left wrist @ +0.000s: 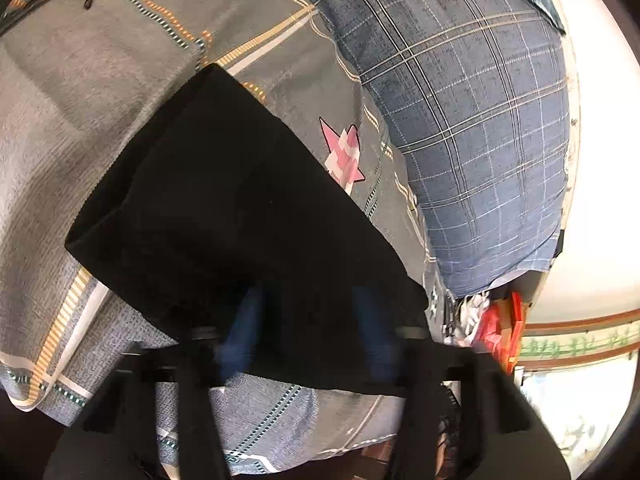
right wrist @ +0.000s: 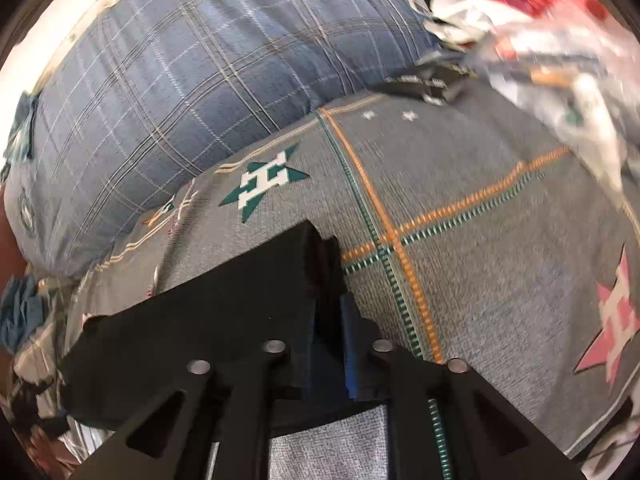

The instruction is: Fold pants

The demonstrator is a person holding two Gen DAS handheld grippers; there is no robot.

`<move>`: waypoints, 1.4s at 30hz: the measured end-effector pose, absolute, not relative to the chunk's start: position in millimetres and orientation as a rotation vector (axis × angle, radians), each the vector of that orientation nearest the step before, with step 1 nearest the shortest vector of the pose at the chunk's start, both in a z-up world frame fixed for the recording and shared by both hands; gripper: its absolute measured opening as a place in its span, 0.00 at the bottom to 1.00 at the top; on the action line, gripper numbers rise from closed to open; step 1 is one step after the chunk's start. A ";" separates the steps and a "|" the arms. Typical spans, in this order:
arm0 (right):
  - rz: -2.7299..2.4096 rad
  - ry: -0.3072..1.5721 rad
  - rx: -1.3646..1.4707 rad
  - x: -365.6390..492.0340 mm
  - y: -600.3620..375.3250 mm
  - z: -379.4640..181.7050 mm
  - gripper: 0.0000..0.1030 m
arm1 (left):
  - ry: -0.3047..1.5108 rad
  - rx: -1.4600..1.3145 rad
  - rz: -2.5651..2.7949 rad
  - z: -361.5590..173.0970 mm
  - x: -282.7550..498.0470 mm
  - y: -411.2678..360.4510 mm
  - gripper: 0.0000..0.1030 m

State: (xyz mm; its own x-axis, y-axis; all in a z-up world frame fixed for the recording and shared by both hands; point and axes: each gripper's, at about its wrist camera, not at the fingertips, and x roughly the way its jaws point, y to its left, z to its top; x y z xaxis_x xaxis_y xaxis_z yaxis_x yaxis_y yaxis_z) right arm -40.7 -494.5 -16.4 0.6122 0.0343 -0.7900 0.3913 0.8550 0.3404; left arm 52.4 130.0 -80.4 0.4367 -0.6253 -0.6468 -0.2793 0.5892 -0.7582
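The black pants (left wrist: 224, 208) lie on a grey patterned bedsheet (left wrist: 80, 92), stretching away from my left gripper. My left gripper (left wrist: 308, 320) is over their near edge, its blue-padded fingers (left wrist: 244, 324) wide apart with the dark cloth between and over them. In the right wrist view the pants (right wrist: 224, 320) hang in a bunch from my right gripper (right wrist: 330, 320), whose blue pads (right wrist: 352, 344) are close together on a fold of the black cloth. The fingertips themselves are partly hidden by the fabric.
A blue plaid pillow (left wrist: 472, 120) lies along the far side of the bed, also in the right wrist view (right wrist: 168, 92). Red and white clutter (left wrist: 492, 328) sits past the bed's corner. A pile of clothes (right wrist: 540, 40) is at the upper right. The bed edge (left wrist: 280, 452) is near.
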 end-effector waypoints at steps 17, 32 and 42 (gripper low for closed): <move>-0.170 0.832 0.653 -101.9 -496.3 -2.1 0.07 | 1.036 -0.956 -0.315 -57.1 5.0 163.3 0.51; 0.240 1.054 0.831 -35.9 -335.0 -47.7 0.33 | 1.099 -1.145 -0.287 -90.3 30.3 162.4 0.56; 0.212 1.032 0.907 -17.7 -324.9 -48.1 0.47 | 1.125 -1.000 -0.283 -84.0 49.4 162.6 0.15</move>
State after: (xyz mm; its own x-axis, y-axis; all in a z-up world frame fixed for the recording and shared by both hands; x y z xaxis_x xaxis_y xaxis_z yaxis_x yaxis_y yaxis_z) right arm -17.7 -324.9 -48.1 0.5289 0.5472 -0.6487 0.2470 0.6319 0.7346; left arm 49.4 162.6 -84.0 0.4487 -0.6455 -0.6180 -0.2756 0.5579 -0.7828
